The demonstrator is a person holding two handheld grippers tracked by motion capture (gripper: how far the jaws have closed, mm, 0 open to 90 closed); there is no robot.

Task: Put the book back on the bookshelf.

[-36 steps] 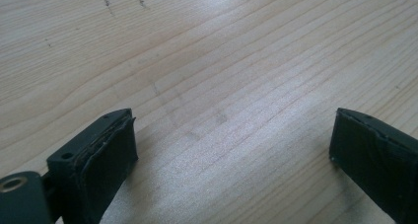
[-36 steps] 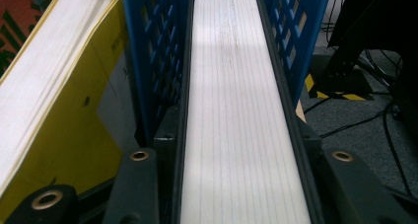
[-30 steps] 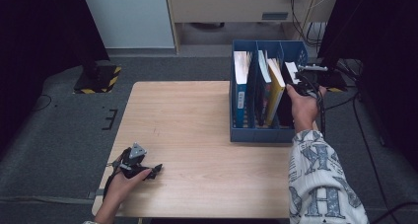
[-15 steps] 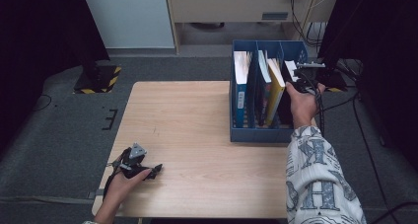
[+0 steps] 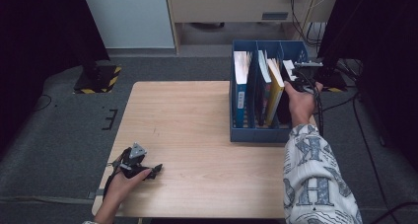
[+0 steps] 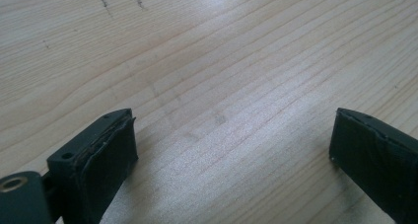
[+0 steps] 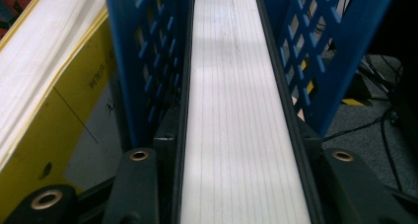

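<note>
Blue plastic file rack (image 5: 256, 134) is the landmark, standing on the right part of the wooden table (image 5: 197, 115), and all the action is at its rightmost compartment. The right gripper (image 5: 296, 76) reaches in over that compartment from the near side, and the right gripper view settles it: both black jaws are pressed against the covers of a dark-covered book (image 7: 241, 110), one on each side, with its white page edges running straight up between them. That book stands upright in the last slot, with the lattice divider of the rack just to its left and the rack's outer wall just to its right. One slot over, toward the rack's middle, leans a yellow book (image 5: 274, 93), and a blue-spined book (image 5: 240, 88) stands in the rack's leftmost compartment. Well away from the rack, at the table's near left corner, the left gripper (image 5: 156, 168) lies low on the wood in the person's hand, pointing toward the rack's side of the table. Its jaws stand wide apart in the left gripper view, with bare wood grain between them.
</note>
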